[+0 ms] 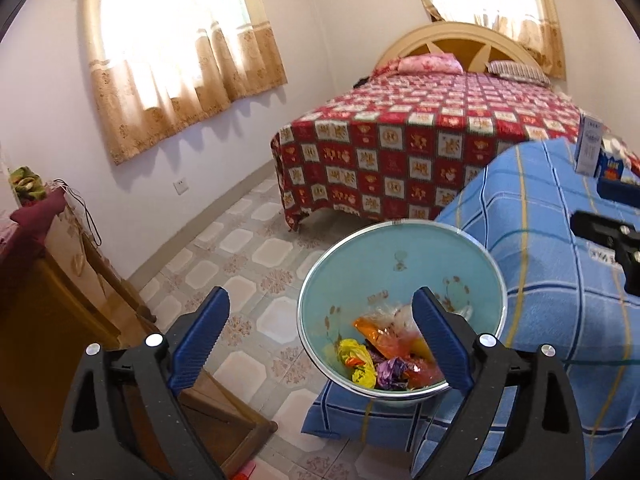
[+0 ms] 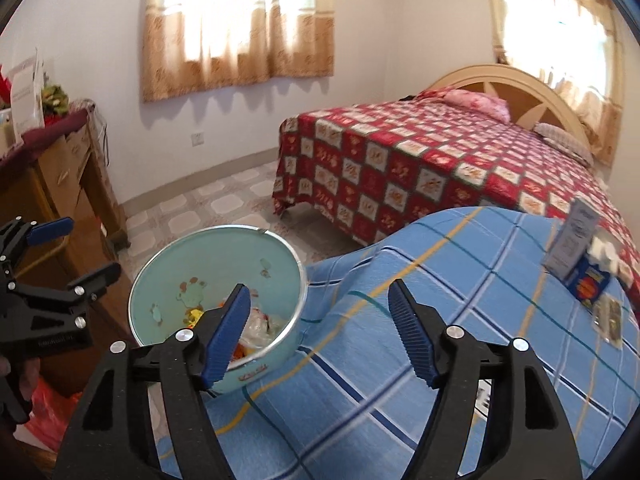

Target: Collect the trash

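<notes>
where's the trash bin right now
The bin sits at the blue checked cloth's left edge in both views, wrappers inside, below the open left gripper.

In the left wrist view the bin (image 1: 400, 280) stands low and centre on the floor (image 1: 248, 248), its right side touching the cloth-covered bench (image 1: 552, 280) that fills the right of the frame. Wrappers (image 1: 384, 356) lie in the bin's bottom. The bed (image 1: 420, 148) stands behind bin and bench, centre right, its headboard (image 1: 448, 40) against the far wall with two pillows (image 1: 432, 63) before it. Boxes (image 1: 596, 152) stand on the bench at the right edge. A cabinet (image 1: 48, 280) stands at the left edge. In the right wrist view the bin sits lower left, the bench right of it.
</notes>
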Demonstrator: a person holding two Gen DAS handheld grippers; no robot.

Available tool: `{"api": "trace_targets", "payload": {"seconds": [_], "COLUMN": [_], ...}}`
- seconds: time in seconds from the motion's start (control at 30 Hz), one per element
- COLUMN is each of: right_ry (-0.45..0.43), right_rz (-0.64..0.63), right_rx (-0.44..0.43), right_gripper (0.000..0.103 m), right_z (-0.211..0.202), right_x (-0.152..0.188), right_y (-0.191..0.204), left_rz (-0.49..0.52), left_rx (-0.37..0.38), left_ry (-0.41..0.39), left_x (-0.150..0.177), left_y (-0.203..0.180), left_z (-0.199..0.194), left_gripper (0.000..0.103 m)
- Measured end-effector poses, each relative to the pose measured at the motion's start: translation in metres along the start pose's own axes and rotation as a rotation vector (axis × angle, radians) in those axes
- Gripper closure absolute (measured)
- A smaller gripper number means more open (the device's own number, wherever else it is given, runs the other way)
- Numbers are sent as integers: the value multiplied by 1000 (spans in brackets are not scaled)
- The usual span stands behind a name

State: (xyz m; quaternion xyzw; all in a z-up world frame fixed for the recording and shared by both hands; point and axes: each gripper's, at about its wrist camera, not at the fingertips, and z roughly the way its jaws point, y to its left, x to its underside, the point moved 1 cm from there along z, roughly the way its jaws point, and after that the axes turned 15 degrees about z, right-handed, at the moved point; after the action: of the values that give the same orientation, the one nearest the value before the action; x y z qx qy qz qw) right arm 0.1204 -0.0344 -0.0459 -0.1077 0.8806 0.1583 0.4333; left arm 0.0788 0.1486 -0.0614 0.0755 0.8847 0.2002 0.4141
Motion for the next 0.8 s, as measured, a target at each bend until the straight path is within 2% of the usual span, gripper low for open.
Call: {"api": "trace_targets", "payload": {"seconds": [0.43,0.8], "right_ry": [-58,-66], "right_rz": [9,10], "right_rx": [-4,-6], "right_gripper": [28,28], "right_z": [-32,-38], "right_x": [-5,-8], "right_y": [-7,-7], "left_rz": [-22,-34], "left_rx": [-22,-33], "left_ry": [-78,-80], "left_x": [-13,-14], "left_y": [8,12], "left_z": [-34,-36], "left_gripper": [9,6]}}
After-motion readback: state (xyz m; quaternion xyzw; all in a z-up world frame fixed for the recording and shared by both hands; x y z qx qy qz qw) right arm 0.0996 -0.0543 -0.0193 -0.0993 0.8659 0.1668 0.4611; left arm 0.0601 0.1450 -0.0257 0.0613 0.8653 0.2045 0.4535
